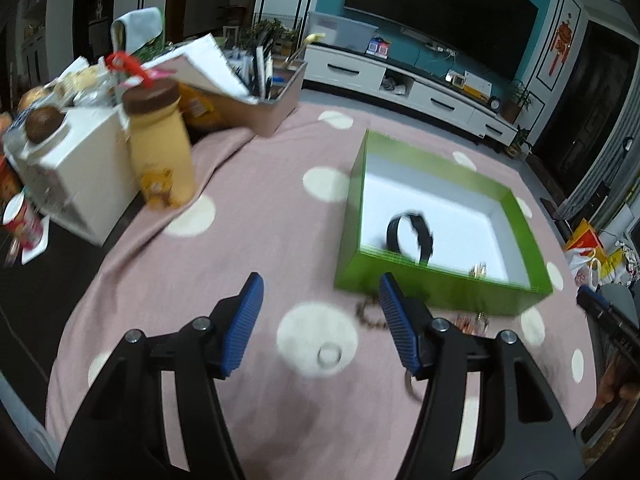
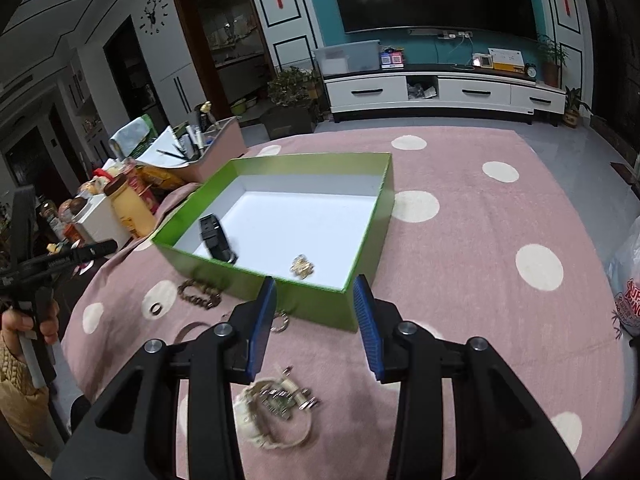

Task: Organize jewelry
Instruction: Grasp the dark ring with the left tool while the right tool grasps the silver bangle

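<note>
I hold a two-finger gripper in each hand over a pink cloth (image 2: 472, 216) with cream dots. My left gripper (image 1: 320, 320) has its blue-padded jaws spread wide and holds nothing. Between and just below its fingertips, a small ring (image 1: 329, 355) lies on one of the cream dots, untouched. Just past the right-hand finger of that gripper, a brown beaded bracelet (image 1: 370, 314) lies on the cloth, partly hidden behind the finger.

Ahead and to the right sits a green box (image 1: 440, 288) with a white floor. Inside it a black watch (image 1: 410, 236) rests near the front wall, with a small gold piece (image 1: 479, 270) beside it in the front corner.

My right gripper (image 2: 316, 320) is also wide open and empty, hovering just before the near corner of the green box (image 2: 312, 300). Below its fingertips, closer to me, a pale watch (image 2: 276, 412) with a cream strap lies on the cloth. To the left, the beaded bracelet (image 2: 200, 294) and the ring (image 2: 155, 309) rest on the cloth outside the box. Another small chain piece near the left-hand finger is too blurred to identify.
</note>
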Available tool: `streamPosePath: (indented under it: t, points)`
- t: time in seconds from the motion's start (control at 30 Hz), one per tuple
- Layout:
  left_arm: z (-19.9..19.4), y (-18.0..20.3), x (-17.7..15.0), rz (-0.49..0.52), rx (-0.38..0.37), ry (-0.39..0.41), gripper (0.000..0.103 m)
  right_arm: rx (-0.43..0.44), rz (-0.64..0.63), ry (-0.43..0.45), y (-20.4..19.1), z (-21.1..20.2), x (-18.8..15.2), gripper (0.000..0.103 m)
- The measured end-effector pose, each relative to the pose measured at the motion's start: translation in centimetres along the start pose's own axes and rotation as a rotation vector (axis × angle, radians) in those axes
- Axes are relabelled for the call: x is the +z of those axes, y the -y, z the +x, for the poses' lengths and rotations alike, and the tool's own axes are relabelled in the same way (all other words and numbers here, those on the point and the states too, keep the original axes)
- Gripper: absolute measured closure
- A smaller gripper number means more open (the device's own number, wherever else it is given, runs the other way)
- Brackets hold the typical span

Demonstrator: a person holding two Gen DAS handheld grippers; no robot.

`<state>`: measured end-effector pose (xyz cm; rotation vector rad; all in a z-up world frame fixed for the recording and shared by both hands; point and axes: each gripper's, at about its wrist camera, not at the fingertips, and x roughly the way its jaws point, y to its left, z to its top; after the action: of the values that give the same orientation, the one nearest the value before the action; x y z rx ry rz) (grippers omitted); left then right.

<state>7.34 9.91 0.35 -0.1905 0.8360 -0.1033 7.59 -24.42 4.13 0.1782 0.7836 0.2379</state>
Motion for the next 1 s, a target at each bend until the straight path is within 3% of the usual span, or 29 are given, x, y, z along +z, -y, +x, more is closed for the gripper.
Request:
streamPosePath:
  t: [0.17, 0.37, 0.63, 0.83, 1.0]
  points:
    - [-0.3, -0.4, -3.2, 0.008, 0.014, -0.033, 0.042, 0.049, -0.035, -0.016, -2.1, -0.9, -1.2, 0.063]
    - [0.5, -0.3, -5.9, 0.029, 0.013, -0.090, 0.042, 0.157, -0.141, -0.098, -6.4, 0.0, -3.8, 0.063]
    - [1.5, -0.4, -7.6, 0.024, 0.002, -0.125, 0.042, 0.258, -0.275, -0.236, -11.9, 4.8, -7.2, 0.063]
    - [1.9, -0.7, -7.7, 0.027, -0.007, -0.123, 0.042, 0.248, -0.354, -0.258, -14.2, 8.2, -7.4, 0.066]
    - [2.5, -0.8, -7.6, 0.027, -0.016, -0.132, 0.044, 0.192, -0.452, -0.280, -15.7, 10.2, -7.8, 0.080]
